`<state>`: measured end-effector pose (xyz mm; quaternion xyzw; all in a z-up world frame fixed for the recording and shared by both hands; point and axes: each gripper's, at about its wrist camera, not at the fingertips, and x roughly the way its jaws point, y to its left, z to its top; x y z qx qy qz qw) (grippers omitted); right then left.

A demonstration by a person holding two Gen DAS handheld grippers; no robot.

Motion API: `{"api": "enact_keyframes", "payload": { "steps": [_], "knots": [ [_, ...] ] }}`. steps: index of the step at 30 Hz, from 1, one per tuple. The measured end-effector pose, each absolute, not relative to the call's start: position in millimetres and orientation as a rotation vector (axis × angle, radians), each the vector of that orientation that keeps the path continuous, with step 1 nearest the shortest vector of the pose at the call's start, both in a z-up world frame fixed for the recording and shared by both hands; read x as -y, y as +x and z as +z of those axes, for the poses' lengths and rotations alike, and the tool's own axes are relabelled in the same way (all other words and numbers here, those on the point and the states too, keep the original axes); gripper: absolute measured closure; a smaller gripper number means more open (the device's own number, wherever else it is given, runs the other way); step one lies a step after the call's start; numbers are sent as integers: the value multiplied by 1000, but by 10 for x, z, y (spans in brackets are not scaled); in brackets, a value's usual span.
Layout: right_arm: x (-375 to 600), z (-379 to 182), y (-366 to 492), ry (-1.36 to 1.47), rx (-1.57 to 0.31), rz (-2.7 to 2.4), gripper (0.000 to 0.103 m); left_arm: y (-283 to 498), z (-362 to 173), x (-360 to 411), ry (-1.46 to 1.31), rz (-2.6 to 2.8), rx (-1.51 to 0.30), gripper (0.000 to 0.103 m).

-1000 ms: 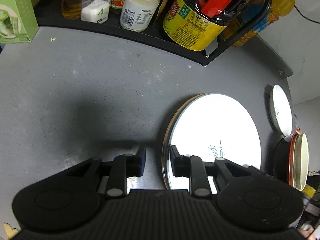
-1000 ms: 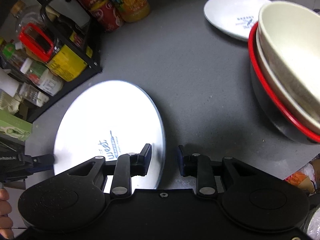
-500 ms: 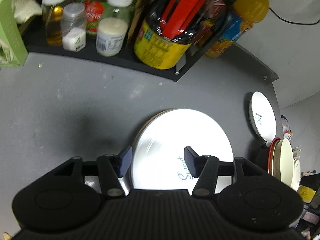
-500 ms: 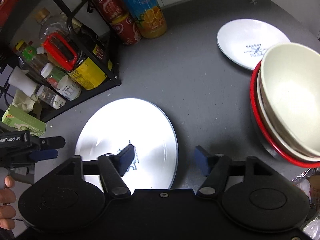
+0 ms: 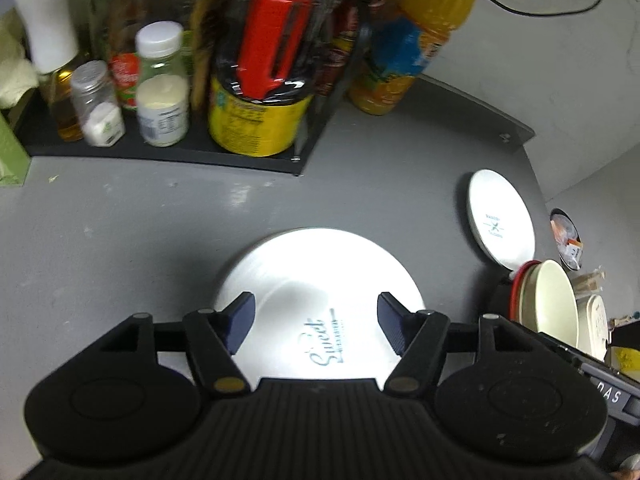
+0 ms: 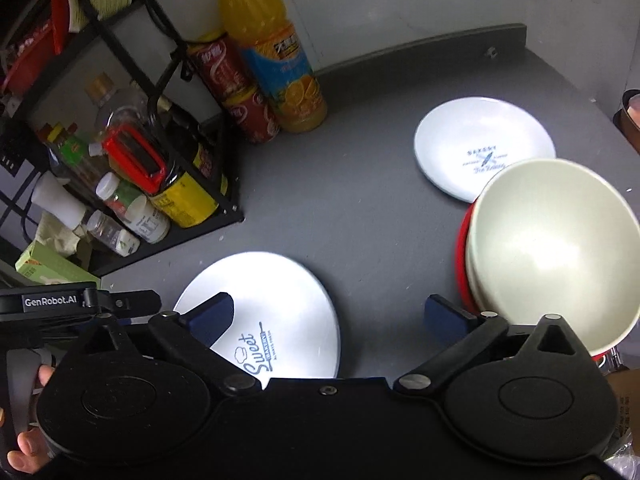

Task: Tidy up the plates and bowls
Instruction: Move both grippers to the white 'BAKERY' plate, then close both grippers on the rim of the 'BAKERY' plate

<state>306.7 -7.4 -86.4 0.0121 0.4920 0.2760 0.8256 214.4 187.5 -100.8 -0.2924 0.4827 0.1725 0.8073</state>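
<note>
big plate (image 5: 320, 280): near edge hidden by claw body
bottles (image 5: 264, 60): blurred, labels unreadable
bowl stack (image 6: 552, 248): lower bowls mostly hidden

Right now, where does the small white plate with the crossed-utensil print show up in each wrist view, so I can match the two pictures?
Left wrist view: the small plate lies at the right, past the big "Sweet" plate, just above the stacked bowls.
Right wrist view: the small plate lies upper right, partly behind the stacked bowls.
Shared landmark: the orange juice bottle standing by the black rack.
</note>
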Motion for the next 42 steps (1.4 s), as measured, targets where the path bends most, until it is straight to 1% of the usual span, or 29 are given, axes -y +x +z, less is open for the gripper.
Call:
{"api": "enact_keyframes", "payload": {
  "steps": [1,2,4,5,6,8,20,23,27,34,42],
  "knots": [
    [100,-842,3087,26,-1040,580,0,2180,-981,-1840,-613,365,-1032,37],
    [125,-817,3107,23,-1033,577,0,2220,-958,-1809,-607,355,-1031,34],
    [177,-764,3142,22,-1020,577,0,2301,-925,-1756,-607,329,-1028,25],
    [197,-734,3156,21,-1014,578,0,2352,-905,-1730,-608,321,-1030,17],
    [224,-703,3180,23,-1009,581,0,2398,-878,-1701,-605,320,-1033,12],
    [269,-653,3226,27,-999,588,0,2497,-801,-1631,-580,321,-1027,10],
    [615,-414,3634,47,-953,582,0,3033,-498,-1281,-539,278,-985,6],
    [717,-352,3770,49,-940,575,0,3168,-461,-1197,-532,276,-978,2],
    [836,-276,3939,48,-916,557,0,3354,-426,-1094,-526,273,-971,2],
    [1004,-253,4209,39,-909,544,0,3637,-419,-944,-533,262,-970,2],
    [1126,-316,4500,37,-923,543,0,3900,-542,-824,-554,281,-982,2]
  ]
}}
